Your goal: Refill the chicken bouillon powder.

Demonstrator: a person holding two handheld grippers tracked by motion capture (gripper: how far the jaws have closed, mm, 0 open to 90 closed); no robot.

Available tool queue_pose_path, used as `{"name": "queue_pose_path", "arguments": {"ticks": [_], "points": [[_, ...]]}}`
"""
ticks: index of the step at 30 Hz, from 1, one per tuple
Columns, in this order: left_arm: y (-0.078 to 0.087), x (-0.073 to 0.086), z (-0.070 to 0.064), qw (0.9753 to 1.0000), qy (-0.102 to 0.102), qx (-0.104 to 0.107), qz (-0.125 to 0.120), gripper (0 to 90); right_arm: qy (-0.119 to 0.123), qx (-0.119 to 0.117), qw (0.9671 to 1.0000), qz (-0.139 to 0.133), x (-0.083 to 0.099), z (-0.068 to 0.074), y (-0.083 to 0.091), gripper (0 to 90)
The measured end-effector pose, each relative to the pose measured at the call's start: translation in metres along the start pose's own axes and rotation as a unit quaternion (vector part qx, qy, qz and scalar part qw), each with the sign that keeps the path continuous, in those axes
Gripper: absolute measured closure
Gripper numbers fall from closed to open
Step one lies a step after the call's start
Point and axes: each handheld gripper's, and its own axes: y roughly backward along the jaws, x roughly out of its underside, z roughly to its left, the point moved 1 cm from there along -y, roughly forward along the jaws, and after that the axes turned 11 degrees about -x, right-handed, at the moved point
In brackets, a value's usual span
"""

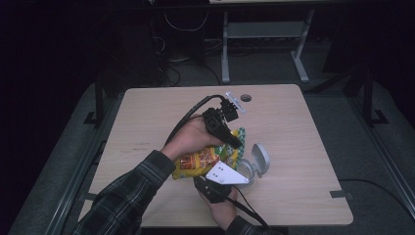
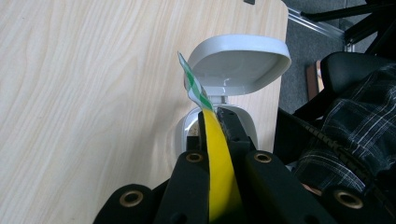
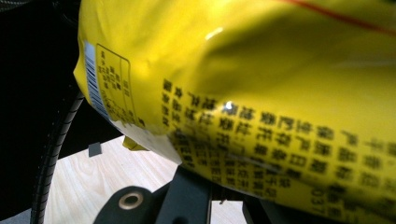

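Gripping the yellow snack bag (image 1: 203, 161) by its edge, my left gripper (image 2: 215, 123) holds it above the table (image 1: 147, 117), long axis left–right, just left of the open grey bin (image 1: 257, 164). Whether my right gripper (image 1: 215, 183) pinches it, I cannot tell.

Glossy foil snack bag (image 3: 243, 93), smooth grey plastic bin (image 2: 233, 65), matt wooden table (image 1: 293, 137).

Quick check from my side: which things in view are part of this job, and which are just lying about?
In the job:
- yellow snack bag, pinched by the left gripper
- right gripper at the bag
- small white bin, lid open

Lying about:
- wooden table
- metal frame behind the table
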Motion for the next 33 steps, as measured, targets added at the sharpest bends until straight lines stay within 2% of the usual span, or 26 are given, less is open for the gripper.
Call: {"name": "queue_pose_path", "arguments": {"ticks": [4, 22, 33], "points": [[0.0017, 0.0002, 0.0014, 1.0, 0.001, -0.004, 0.002, 89.9, -0.009, -0.001, 1.0, -0.002, -0.0016, -0.0002, -0.002, 90.0], [0.0017, -0.0007, 0.0027, 0.9999, 0.006, -0.005, 0.008, 89.9, -0.009, -0.003, 0.9999, -0.007, -0.0028, -0.001, -0.0047, 90.0], [0.0014, -0.0054, 0.0017, 0.9999, -0.003, -0.006, 0.014, 89.9, -0.008, -0.001, 0.9999, -0.011, -0.0044, -0.0017, -0.0025, 90.0]]}}
